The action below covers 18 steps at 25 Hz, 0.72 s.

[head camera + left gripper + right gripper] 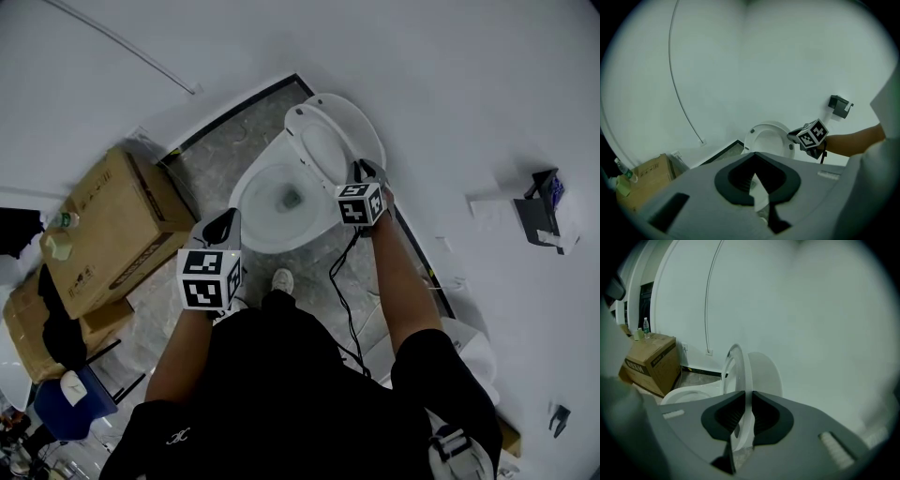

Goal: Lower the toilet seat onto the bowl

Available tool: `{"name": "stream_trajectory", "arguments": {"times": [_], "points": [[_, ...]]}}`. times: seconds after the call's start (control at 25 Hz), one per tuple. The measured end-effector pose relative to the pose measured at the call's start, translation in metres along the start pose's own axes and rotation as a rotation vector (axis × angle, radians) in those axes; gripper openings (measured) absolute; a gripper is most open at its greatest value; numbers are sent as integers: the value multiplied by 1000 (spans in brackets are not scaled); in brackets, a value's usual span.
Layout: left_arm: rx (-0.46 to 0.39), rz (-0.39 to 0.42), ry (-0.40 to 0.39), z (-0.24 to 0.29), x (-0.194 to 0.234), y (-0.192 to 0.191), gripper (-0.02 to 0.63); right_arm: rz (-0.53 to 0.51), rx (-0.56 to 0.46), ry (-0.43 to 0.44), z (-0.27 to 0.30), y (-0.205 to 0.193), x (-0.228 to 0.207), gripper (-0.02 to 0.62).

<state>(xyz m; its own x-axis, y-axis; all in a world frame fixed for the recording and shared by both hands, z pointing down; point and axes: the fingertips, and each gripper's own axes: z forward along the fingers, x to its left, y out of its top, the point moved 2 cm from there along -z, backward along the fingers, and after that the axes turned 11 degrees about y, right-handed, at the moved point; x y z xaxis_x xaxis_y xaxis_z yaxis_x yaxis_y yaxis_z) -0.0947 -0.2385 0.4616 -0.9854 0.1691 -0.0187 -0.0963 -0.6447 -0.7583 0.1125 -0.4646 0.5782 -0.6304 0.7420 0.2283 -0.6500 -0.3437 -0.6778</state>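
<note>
The white toilet bowl (246, 202) stands against the wall, with its seat (323, 150) raised almost upright in front of the lid (364, 127). My right gripper (362, 170) is at the seat's right rim. In the right gripper view the seat's thin edge (736, 366) runs between the dark pads (727, 414), and that gripper (746, 401) is shut on it. My left gripper (225, 221) hangs over the floor at the bowl's front left, apart from the toilet. Its jaw tips (753, 154) meet with nothing held. The left gripper view also catches the seat (766, 140) and the right gripper (793, 136).
Cardboard boxes (112, 225) with a bottle (61, 220) on top stand left of the toilet. A black cable (337, 281) trails down on the right. A paper holder (539, 211) is on the right wall, a white bin (473, 356) below it. The person's shoe (281, 279) is before the bowl.
</note>
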Motion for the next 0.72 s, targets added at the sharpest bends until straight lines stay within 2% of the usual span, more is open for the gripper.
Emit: {"name": "stream_trajectory", "arguments": {"times": [0.36,0.72], "points": [[6,-20,17,-11,7,-12,9,-28,-3,115,-10,-2,56,57],[29,-44,23,-13,25,-30,9,-112,14,233,-16,-8,128,66]]}}
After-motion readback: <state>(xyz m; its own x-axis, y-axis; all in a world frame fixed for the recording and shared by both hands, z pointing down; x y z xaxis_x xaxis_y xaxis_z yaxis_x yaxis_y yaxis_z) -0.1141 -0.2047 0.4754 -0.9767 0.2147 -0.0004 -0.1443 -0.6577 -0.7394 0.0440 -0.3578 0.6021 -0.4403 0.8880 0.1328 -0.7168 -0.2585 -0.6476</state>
